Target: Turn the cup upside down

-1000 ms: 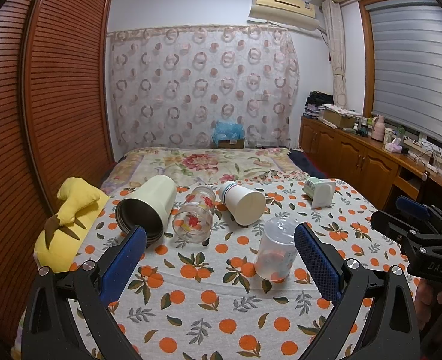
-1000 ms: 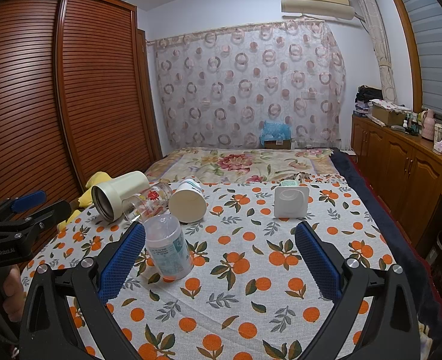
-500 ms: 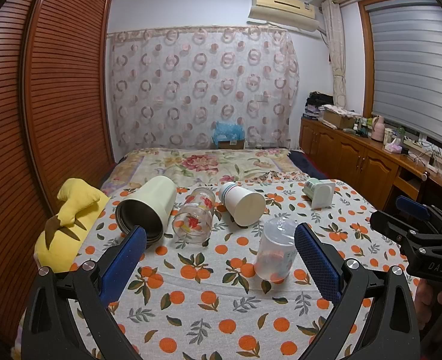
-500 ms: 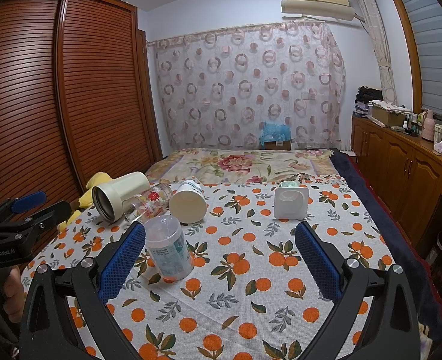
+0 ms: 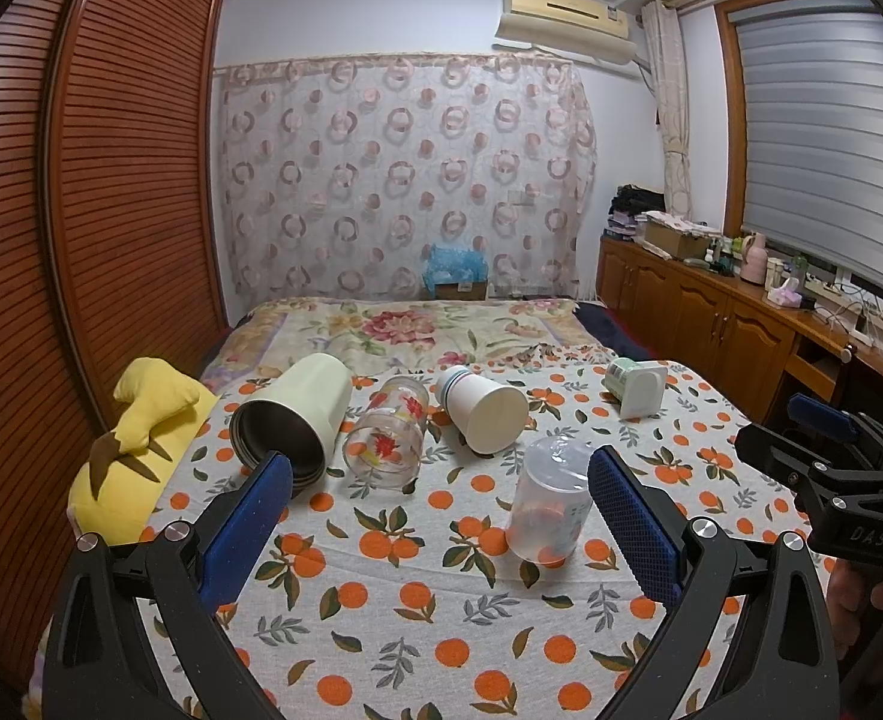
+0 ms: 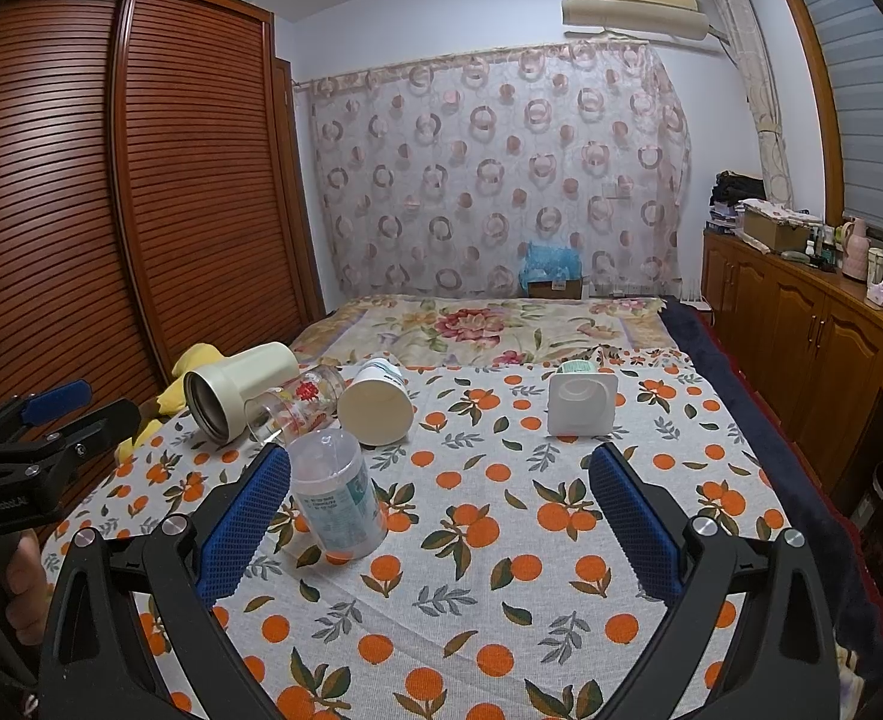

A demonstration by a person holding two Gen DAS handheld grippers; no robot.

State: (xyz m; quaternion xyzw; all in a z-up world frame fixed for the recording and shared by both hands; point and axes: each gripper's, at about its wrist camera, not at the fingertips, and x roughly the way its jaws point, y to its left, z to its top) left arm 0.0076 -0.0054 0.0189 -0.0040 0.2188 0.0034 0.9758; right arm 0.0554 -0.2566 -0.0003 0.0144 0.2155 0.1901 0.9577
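Several cups rest on an orange-print cloth (image 5: 417, 600). A clear plastic cup (image 5: 546, 495) stands upside down; it also shows in the right wrist view (image 6: 339, 495). A cream steel tumbler (image 5: 291, 414), a clear glass with red flowers (image 5: 390, 432), a white paper cup (image 5: 486, 411) and a white square-rimmed cup (image 5: 636, 387) lie on their sides. My left gripper (image 5: 441, 504) is open and empty, short of the cups. My right gripper (image 6: 441, 504) is open and empty, with the clear cup beside its left finger.
A yellow plush toy (image 5: 135, 438) lies at the cloth's left edge by the wooden wardrobe (image 5: 51, 240). A floral bedspread (image 5: 405, 330) lies beyond the cups. A wooden cabinet (image 5: 711, 312) runs along the right wall.
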